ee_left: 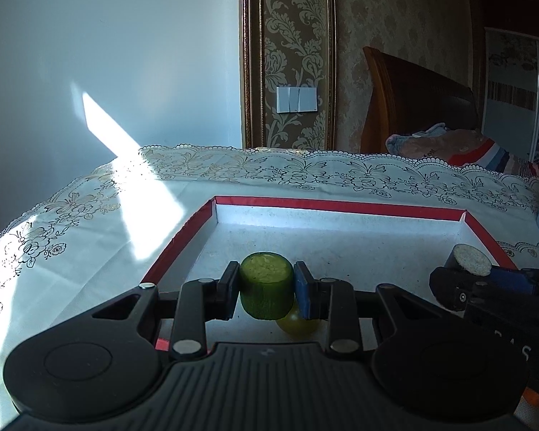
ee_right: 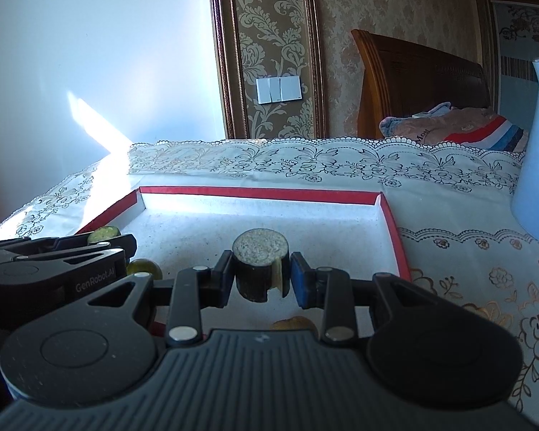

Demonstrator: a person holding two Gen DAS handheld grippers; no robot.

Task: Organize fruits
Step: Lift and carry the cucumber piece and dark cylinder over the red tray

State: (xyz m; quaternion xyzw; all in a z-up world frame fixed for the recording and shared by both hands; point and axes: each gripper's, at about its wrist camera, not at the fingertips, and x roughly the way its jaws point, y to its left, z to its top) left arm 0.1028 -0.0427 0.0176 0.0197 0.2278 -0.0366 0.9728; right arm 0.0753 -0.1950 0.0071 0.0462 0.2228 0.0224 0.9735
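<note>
Over the red-rimmed tray, my left gripper clamps a green fruit piece. My right gripper grips a dark piece; far tray floor bare. Yellow-green fruit sits below; blue vase crowds the right.

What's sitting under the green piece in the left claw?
A round yellow-green fruit lies on the tray floor beneath the green piece; the piece and claw cover its upper-left part.

A green cut fruit piece stands upright, flat face up, above the red-rimmed tray, over a round yellow-green fruit; a dark-skinned, pale-topped piece stands likewise.
</note>
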